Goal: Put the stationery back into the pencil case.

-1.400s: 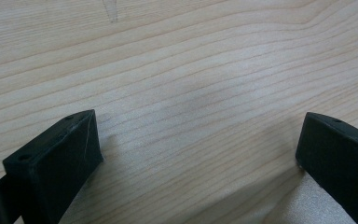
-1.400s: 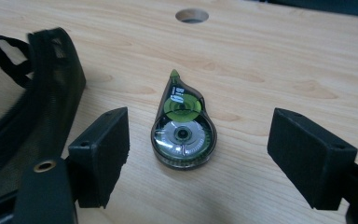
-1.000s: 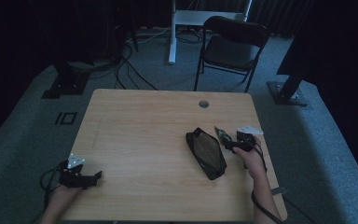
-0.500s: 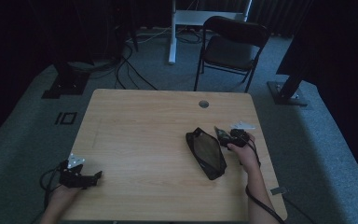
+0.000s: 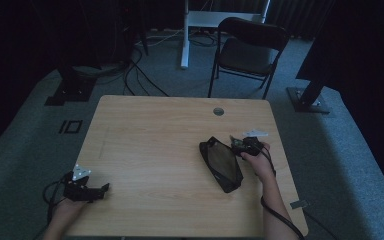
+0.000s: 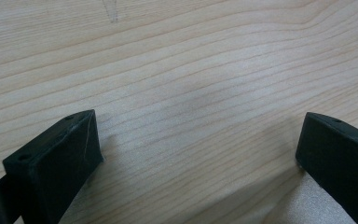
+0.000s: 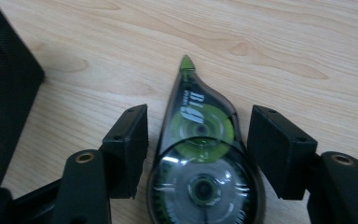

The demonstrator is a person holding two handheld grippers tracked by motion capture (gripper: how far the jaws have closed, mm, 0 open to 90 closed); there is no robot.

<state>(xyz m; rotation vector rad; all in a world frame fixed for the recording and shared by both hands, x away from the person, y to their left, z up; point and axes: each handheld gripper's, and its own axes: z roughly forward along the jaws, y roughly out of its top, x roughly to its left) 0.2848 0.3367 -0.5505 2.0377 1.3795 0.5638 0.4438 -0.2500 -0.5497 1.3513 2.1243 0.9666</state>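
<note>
A wooden table point(image 5: 155, 130) bears a black mesh pouch point(image 5: 222, 163) and correction-tape dispenser point(image 7: 200, 158).

This looks like a dark lab room. A wooden counter point(image 5: 150, 135) stands on grey carpet point(image 5: 25, 145). At 12 o'clock sit a folding chair point(image 5: 247, 52), cables point(image 5: 135, 75) and black stands point(image 5: 67, 90).

A black folding chair point(image 5: 250, 50) stands beyond the wooden table point(image 5: 155, 145), on grey carpet point(image 5: 25, 145)

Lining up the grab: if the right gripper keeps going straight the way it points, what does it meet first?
The correction tape dispenser, already lying between the right gripper's closing fingers; past its green tip, seemingly bare table. The black mesh case sits off to one side.
</note>
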